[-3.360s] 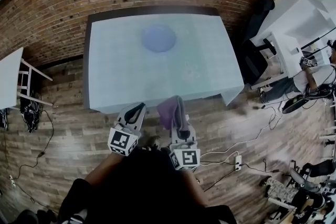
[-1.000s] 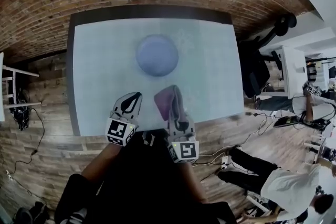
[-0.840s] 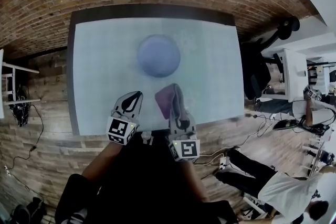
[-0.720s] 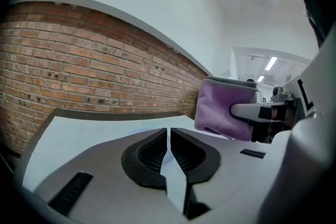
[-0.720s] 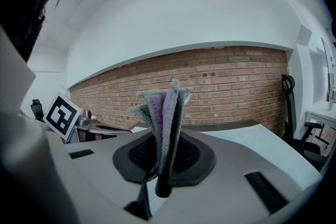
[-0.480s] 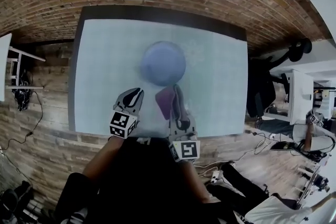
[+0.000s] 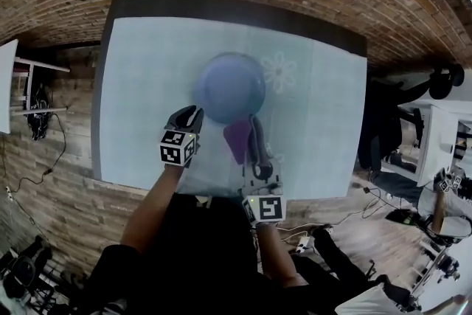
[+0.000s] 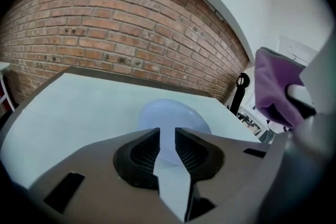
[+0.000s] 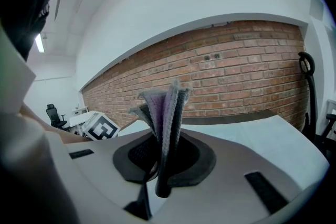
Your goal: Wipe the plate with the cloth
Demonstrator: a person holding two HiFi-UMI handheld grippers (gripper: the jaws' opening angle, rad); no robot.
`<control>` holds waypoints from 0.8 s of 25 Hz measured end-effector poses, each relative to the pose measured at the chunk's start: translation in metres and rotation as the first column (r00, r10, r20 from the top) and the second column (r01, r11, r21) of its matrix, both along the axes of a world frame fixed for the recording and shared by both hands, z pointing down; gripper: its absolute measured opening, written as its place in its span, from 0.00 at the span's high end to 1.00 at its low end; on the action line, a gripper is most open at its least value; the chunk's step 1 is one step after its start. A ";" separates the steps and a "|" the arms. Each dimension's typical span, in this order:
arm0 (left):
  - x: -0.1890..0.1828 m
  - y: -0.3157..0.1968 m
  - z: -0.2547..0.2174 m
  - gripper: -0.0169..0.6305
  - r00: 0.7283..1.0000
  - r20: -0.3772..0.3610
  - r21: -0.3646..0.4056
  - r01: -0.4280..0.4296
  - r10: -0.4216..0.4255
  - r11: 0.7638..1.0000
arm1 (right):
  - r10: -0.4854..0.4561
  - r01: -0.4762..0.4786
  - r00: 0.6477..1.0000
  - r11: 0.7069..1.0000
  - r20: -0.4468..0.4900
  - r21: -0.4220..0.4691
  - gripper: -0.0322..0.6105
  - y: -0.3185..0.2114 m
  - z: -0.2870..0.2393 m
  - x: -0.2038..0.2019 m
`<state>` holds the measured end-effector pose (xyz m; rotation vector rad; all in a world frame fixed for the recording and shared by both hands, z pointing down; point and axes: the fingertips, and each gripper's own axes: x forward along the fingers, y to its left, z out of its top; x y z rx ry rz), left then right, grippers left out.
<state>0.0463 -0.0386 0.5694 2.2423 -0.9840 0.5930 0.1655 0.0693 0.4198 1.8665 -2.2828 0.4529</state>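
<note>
Head view: right hand-held gripper, clamped on the purple cloth, holds it just beside the plate.

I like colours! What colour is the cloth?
Purple; the cloth shows best in the left gripper view.

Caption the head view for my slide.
Right gripper clamps a purple cloth by the blue plate; left gripper, jaws just opened with nothing between them, hovers at its near edge.

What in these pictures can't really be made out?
- Dirt on the plate: too small and blurred, head view.
- Plate's near part: left gripper view, behind the left gripper, whose empty jaws have just been opening.
- Cloth's lower end: right gripper view, buried in the right gripper.
</note>
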 end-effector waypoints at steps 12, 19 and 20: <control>0.000 -0.036 0.079 0.75 0.993 0.073 -0.140 0.103 -0.094 0.985 | 0.004 -0.001 0.998 0.998 0.058 -0.058 0.86 -0.026 0.037 0.021; 0.012 -0.042 0.102 0.75 0.993 0.070 -0.182 0.104 -0.093 0.978 | 0.000 0.005 0.998 0.997 0.062 -0.082 0.86 -0.032 0.052 0.024; 0.012 -0.043 0.104 0.75 0.992 0.072 -0.181 0.111 -0.099 0.977 | 0.001 0.005 0.998 0.996 0.061 -0.084 0.86 -0.033 0.053 0.024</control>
